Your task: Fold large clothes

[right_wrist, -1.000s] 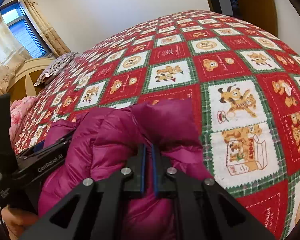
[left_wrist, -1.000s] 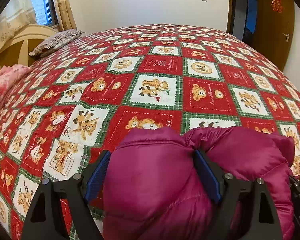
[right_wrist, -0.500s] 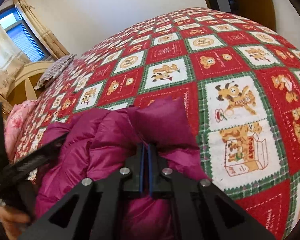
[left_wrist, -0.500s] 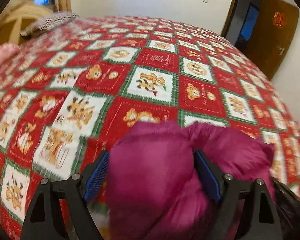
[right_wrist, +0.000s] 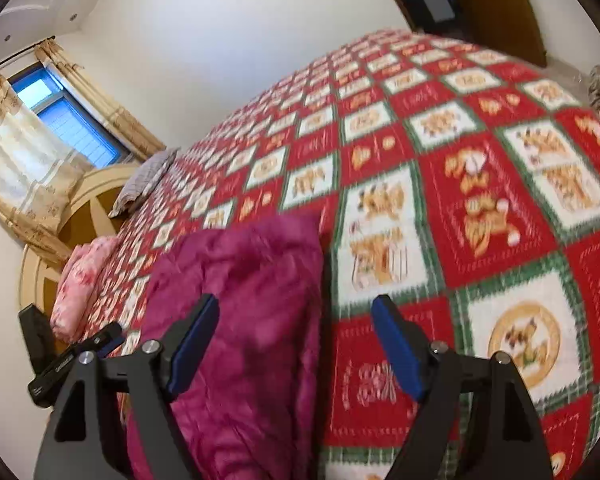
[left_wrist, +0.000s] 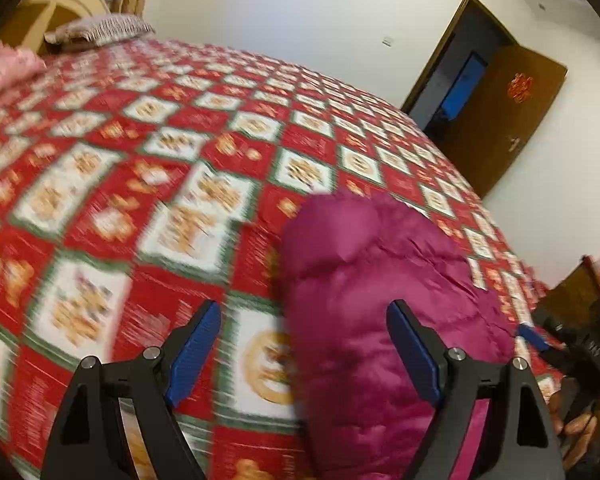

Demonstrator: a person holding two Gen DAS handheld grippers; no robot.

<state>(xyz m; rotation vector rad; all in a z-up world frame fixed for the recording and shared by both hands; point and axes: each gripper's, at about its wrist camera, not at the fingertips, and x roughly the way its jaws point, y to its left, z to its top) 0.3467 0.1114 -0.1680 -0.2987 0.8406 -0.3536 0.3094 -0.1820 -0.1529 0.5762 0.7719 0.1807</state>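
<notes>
Bear-print bedspread [left_wrist: 204,184], magenta puffer jacket [left_wrist: 372,300] (blurred), left claw [left_wrist: 304,344] spread, right claw [right_wrist: 296,340] spread

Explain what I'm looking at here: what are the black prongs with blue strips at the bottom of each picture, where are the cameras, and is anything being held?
No robot here: a person carries two tools, one per hand. Each picture comes from a fisheye camera mounted on a tool, looking forward along its two black fingers with blue pads. One view shows the left hand-held gripper, the other the right hand-held gripper. Both stand wide open and hold nothing. The puffy magenta quilted jacket, bundled up, lies on the red, white and green teddy-bear patchwork bedspread. It sits between the two tools: toward the right side of the left view, the left side of the right view. Both pictures are motion-blurred.
</notes>
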